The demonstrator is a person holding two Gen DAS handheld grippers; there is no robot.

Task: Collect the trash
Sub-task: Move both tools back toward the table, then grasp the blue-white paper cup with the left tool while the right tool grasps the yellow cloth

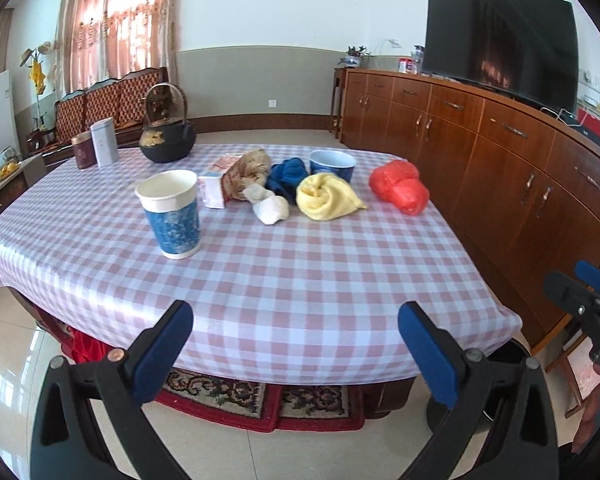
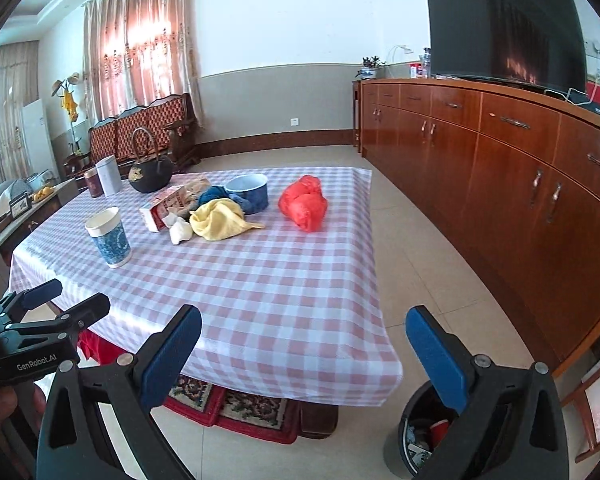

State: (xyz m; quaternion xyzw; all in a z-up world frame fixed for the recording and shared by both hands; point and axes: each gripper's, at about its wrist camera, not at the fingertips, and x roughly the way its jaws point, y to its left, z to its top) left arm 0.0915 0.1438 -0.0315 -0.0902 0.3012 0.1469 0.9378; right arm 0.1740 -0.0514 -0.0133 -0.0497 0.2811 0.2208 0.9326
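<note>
Ahead, trash is seen clustered mid-surface, red bag (image 2: 304, 202) nearer the right gripper (image 2: 304, 354); both jaws are held apart, empty.

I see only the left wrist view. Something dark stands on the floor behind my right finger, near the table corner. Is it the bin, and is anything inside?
Observer: Yes. The right wrist view shows a round dark bin on the floor by the near right corner of the table. A red cup and some other scraps lie inside.
Operator: Good. Of the right claw I see only a tip at my picture's edge. Does it hold something?
Observer: No. The right claw is open, with nothing between its blue pads.
</note>
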